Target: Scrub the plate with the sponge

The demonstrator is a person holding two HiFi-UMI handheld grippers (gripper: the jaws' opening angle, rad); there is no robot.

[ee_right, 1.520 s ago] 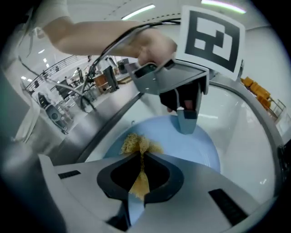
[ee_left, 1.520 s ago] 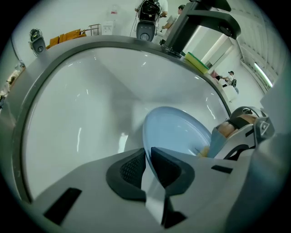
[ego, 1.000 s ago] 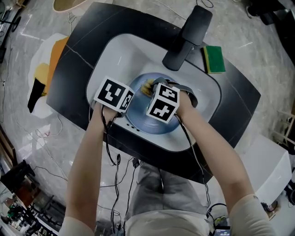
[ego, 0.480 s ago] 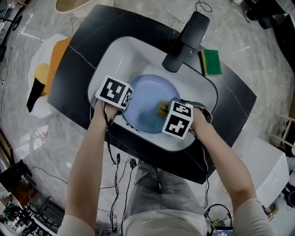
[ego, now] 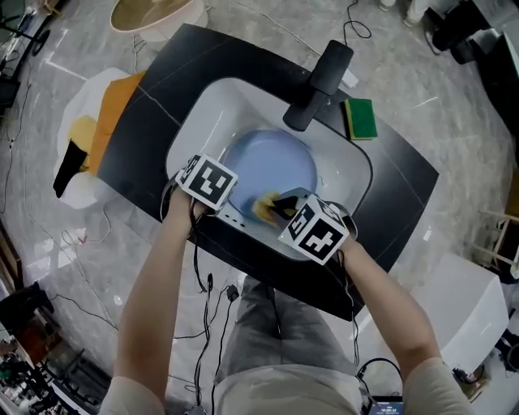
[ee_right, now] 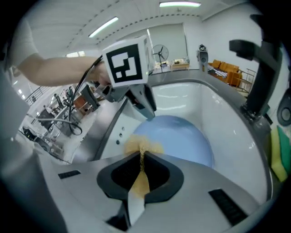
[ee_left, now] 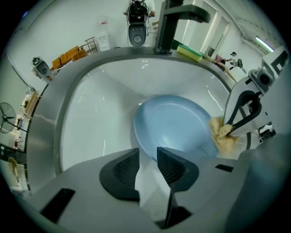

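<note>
A light blue plate lies in the white sink. My right gripper is shut on a crumpled yellow sponge and holds it against the plate's near rim. In the right gripper view the sponge bulges out past the pressed jaws. At the plate's near-left rim, my left gripper has its jaws opening. In the left gripper view a gap shows between its pads, and the plate edge lies just at the tips, not pinched.
A black faucet rises behind the sink. A green-and-yellow sponge lies on the black counter to its right. A tan bowl sits at the far left corner. Cables hang off the counter's front edge.
The right gripper dragged the sponge from the plate's far side to its near rim. The left gripper's jaws have spread apart at the plate's edge.
</note>
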